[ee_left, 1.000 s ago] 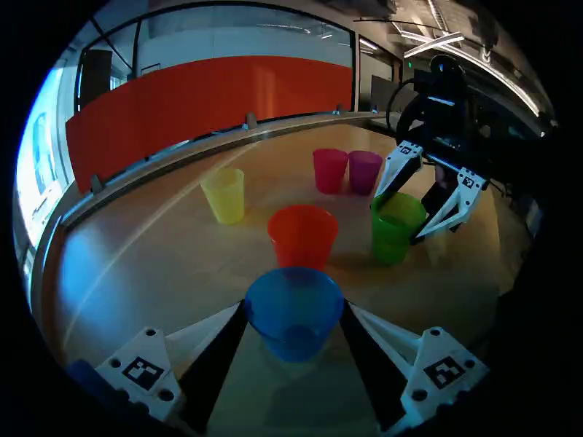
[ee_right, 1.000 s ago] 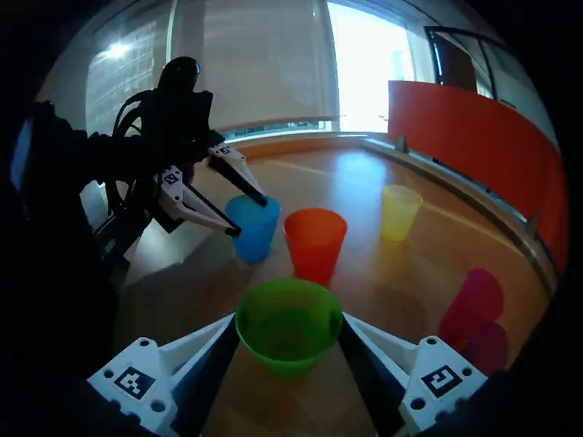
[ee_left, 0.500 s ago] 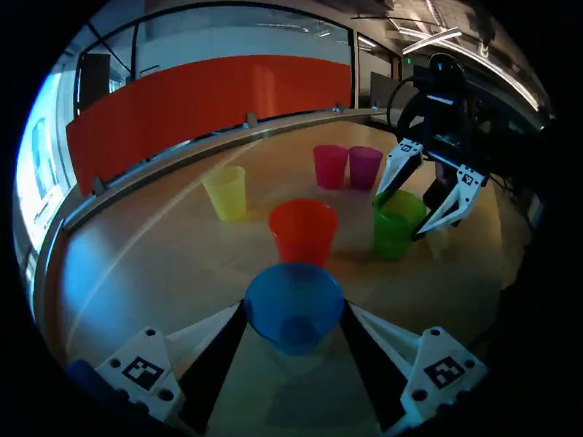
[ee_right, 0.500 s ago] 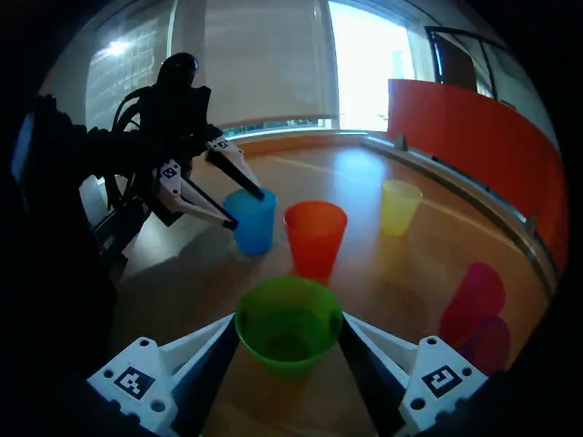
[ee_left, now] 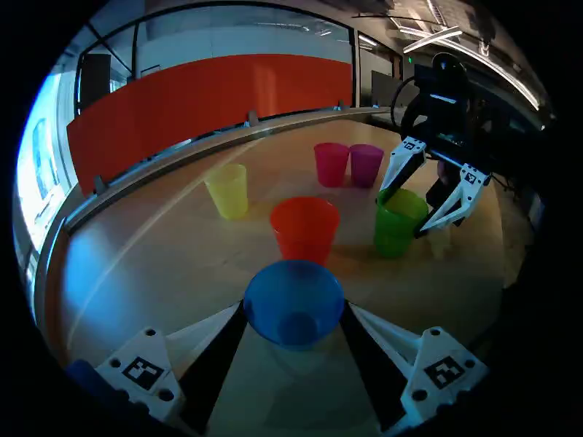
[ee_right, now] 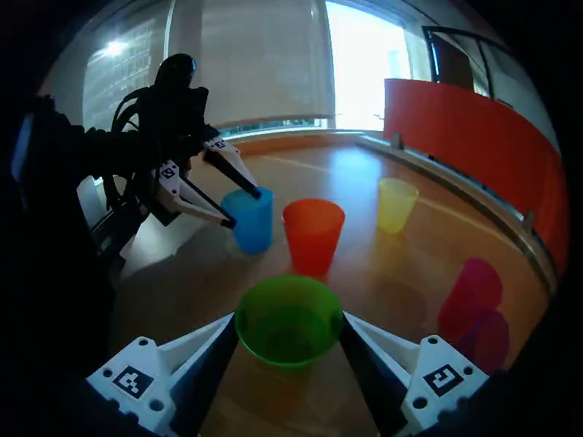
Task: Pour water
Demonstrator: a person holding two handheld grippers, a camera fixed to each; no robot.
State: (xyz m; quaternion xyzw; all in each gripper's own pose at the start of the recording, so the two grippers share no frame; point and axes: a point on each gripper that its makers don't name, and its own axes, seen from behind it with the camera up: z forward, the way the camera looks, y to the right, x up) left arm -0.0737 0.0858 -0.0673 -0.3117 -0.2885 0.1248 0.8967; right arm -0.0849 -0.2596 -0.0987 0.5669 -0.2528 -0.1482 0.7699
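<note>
The wooden desk (ee_left: 146, 247) spreads wide, with an orange partition (ee_left: 204, 95) along its far edge. The left hand-held gripper (ee_left: 294, 315) grasps the blue cup (ee_left: 294, 291) between both fingers. The right hand-held gripper (ee_right: 289, 320) grasps the green cup (ee_right: 289, 342) likewise. Near both stands an orange cup (ee_left: 304, 229). Farther back are a yellow cup (ee_left: 227, 191), then a pink cup (ee_left: 331, 164) and purple cup (ee_left: 365, 165) side by side.

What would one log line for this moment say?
left gripper: shut on blue cup | right gripper: shut on green cup | held cups: upright | orange cup: upright on table
</note>
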